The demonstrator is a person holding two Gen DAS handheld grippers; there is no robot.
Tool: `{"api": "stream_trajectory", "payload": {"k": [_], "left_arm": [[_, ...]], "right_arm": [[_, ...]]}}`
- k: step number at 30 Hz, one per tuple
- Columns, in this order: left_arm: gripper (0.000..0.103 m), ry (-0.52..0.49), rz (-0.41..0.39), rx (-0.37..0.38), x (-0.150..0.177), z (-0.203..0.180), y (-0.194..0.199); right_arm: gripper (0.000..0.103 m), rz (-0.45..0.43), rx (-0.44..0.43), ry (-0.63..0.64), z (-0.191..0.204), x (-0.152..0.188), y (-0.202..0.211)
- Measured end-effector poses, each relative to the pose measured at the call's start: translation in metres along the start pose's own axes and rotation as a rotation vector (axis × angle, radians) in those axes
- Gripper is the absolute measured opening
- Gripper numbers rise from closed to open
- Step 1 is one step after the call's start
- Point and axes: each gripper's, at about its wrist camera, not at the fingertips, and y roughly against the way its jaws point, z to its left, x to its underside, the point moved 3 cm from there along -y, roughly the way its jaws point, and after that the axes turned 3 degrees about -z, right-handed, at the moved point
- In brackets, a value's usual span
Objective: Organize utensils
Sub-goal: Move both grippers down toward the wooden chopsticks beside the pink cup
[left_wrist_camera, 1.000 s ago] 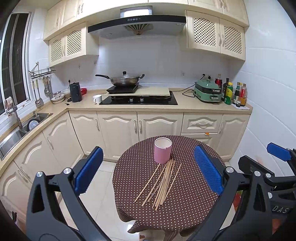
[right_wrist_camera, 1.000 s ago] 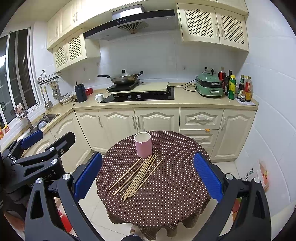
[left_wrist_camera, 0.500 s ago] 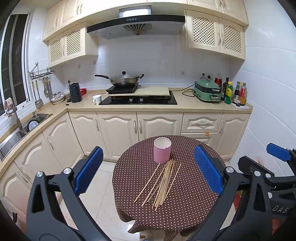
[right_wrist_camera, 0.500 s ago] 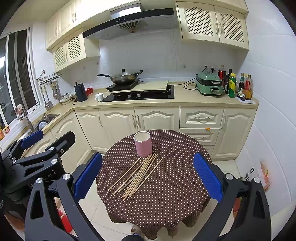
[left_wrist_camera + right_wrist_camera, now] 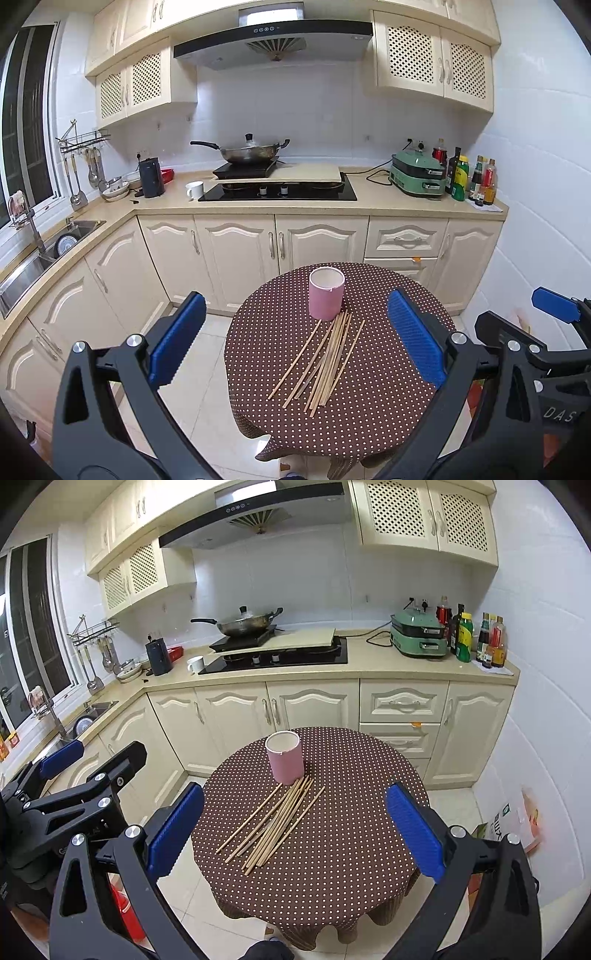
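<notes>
Both my grippers, left & right, are wide open, holding nothing. I go low, pinch one chopstick end, then stand it in pink cup.

Chopsticks: a loose bundle of thin, pale wooden sticks, lying flat on the brown dotted tablecloth, fanned slightly, some crossing and overlapping. Far ends close to the foot of the cup, near ends spread toward the table's front left. Exact count unclear.

Cup: pink cylinder with a white inside, upright, open end up, nothing seen inside. Set toward the far side of the round table, just beyond the chopsticks.
</notes>
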Motion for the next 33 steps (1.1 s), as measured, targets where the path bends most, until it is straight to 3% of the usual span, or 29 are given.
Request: {"api": "stream_trajectory", "payload": {"k": [17, 33], "left_arm": [[0.096, 0.014, 0.080, 0.000, 0.007, 0.003, -0.036], [0.096, -0.027, 0.239, 0.050, 0.024, 0.009, -0.110]], "right_arm": [[0.095, 0.090, 0.023, -0.051, -0.016, 0.000, -0.035], [0.095, 0.272, 0.076, -0.166, -0.034, 0.016, -0.119]]}}
